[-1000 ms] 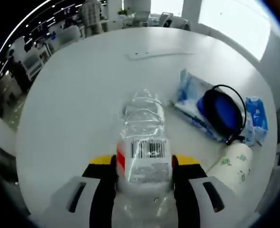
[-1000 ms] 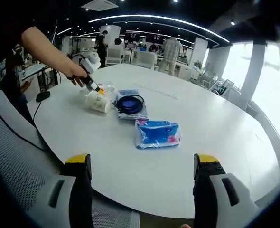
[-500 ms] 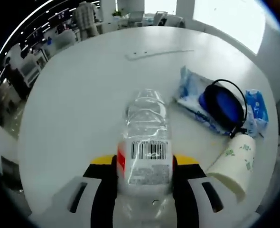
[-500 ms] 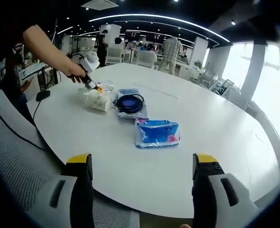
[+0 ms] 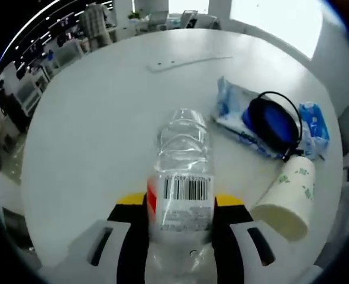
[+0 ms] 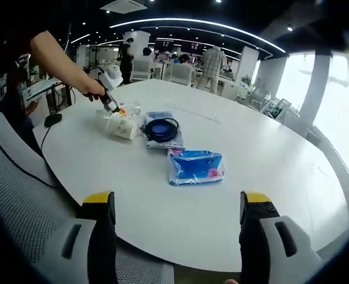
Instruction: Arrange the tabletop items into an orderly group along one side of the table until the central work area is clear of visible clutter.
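Note:
A clear plastic water bottle [image 5: 181, 177] with a barcode label lies along my left gripper [image 5: 180, 220], which is shut on its body. A floral paper cup [image 5: 285, 198] lies on its side just right of it. Beyond the cup, a blue round bowl ringed by a black cord [image 5: 272, 122] rests on a wipes pack [image 5: 233, 109], with a blue tissue pack [image 5: 314, 118] behind. In the right gripper view a person's hand holds the left gripper [image 6: 110, 100] at the bottle [image 6: 131, 109], beside the cup [image 6: 122, 126]. My right gripper [image 6: 177, 204] stands open above the table's near edge.
The round white table [image 6: 263, 154] has a blue tissue pack [image 6: 196, 166] near its middle and the blue bowl [image 6: 162, 129] behind it. A flat white strip [image 5: 189, 61] lies farther out. A grey mesh chair [image 6: 20, 195] stands at the near left edge.
The left gripper with the bottle has shifted a little, so the cup now looks larger and nearer in its view. The right gripper has stayed still and open.

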The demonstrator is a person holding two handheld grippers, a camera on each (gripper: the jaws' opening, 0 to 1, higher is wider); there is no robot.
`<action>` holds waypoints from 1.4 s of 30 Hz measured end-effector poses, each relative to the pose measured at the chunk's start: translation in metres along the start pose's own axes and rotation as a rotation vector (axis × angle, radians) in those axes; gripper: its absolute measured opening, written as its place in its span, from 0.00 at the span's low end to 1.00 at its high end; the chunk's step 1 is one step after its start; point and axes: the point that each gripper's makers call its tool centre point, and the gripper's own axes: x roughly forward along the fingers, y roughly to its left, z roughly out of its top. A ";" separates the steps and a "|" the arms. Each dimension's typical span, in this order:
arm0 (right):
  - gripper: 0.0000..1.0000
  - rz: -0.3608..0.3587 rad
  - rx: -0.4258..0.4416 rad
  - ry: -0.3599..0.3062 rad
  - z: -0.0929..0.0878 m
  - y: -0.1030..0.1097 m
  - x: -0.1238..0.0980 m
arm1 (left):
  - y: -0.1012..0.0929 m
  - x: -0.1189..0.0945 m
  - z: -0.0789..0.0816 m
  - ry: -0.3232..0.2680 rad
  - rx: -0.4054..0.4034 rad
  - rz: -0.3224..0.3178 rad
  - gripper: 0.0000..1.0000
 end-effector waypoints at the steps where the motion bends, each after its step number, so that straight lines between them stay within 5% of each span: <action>1: 0.86 0.001 0.000 0.000 0.000 0.000 0.000 | 0.000 0.000 0.000 0.002 0.003 -0.003 0.36; 18: 0.86 -0.008 0.002 -0.001 0.000 -0.002 0.000 | 0.003 -0.002 0.000 0.049 0.027 -0.013 0.29; 19: 0.86 -0.008 0.001 -0.001 0.000 -0.002 0.000 | 0.006 -0.003 -0.001 0.055 0.132 -0.017 0.30; 20: 0.86 -0.008 0.000 -0.001 0.000 -0.002 0.000 | 0.001 -0.004 -0.005 0.055 0.002 -0.010 0.30; 22: 0.86 -0.008 0.002 -0.004 0.001 -0.002 0.000 | 0.006 0.001 0.001 0.041 0.024 -0.021 0.34; 23: 0.86 -0.007 0.005 -0.006 0.001 -0.002 0.000 | 0.002 0.000 -0.002 0.069 0.101 -0.051 0.34; 42: 0.86 -0.002 0.000 0.001 0.000 -0.001 0.000 | 0.000 0.003 0.001 0.052 0.100 -0.060 0.37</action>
